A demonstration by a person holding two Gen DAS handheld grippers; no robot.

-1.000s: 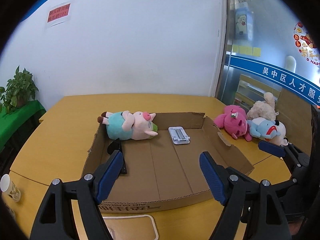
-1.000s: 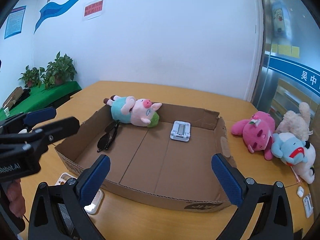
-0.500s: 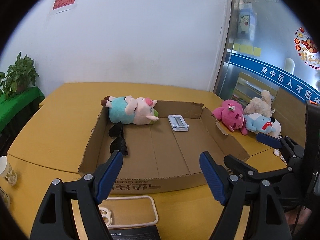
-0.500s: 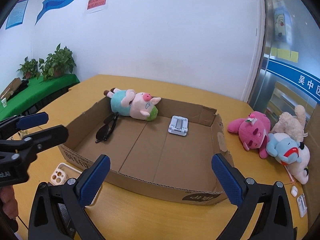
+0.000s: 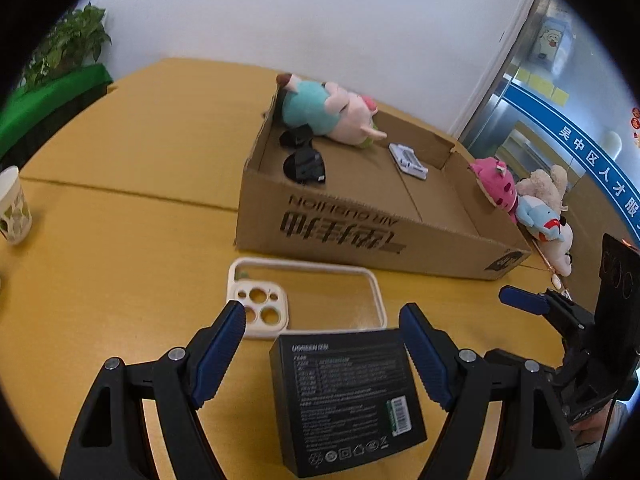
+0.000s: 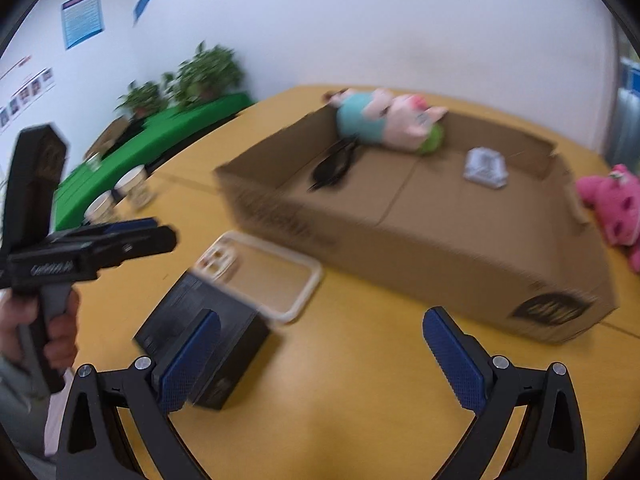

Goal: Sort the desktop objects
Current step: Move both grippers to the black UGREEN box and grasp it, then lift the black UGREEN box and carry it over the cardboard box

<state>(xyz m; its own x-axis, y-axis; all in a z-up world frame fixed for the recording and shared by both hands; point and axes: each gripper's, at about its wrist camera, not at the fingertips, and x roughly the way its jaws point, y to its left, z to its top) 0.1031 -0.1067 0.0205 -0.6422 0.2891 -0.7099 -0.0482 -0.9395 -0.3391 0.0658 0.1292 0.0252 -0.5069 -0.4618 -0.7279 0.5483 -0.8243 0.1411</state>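
Observation:
A black retail box (image 5: 344,396) lies on the yellow table in front of the cardboard box (image 5: 360,236). My left gripper (image 5: 320,311) hangs open over it, its blue pads either side of the box's far end without pressing. A cream phone case (image 5: 304,300) lies just beyond. My right gripper (image 6: 322,316) is open with nothing between its fingers; the black box (image 6: 192,312) sits by its left finger and the phone case (image 6: 260,276) ahead. Inside the cardboard box (image 6: 400,248) are a pig plush (image 5: 328,114), sunglasses (image 5: 304,164) and a white stand (image 5: 408,160).
Pink (image 5: 496,186), beige (image 5: 546,182) and blue-white (image 5: 546,228) plush toys lie right of the cardboard box. A paper cup (image 5: 12,208) stands at the left, with more cups (image 6: 132,184) near a green-covered table (image 6: 160,144). A hand (image 6: 56,340) holds the left gripper (image 6: 164,230).
Both views have dropped and tilted down toward the near table. The phone case and black box have come fully into view under the grippers. Both grippers stay open.

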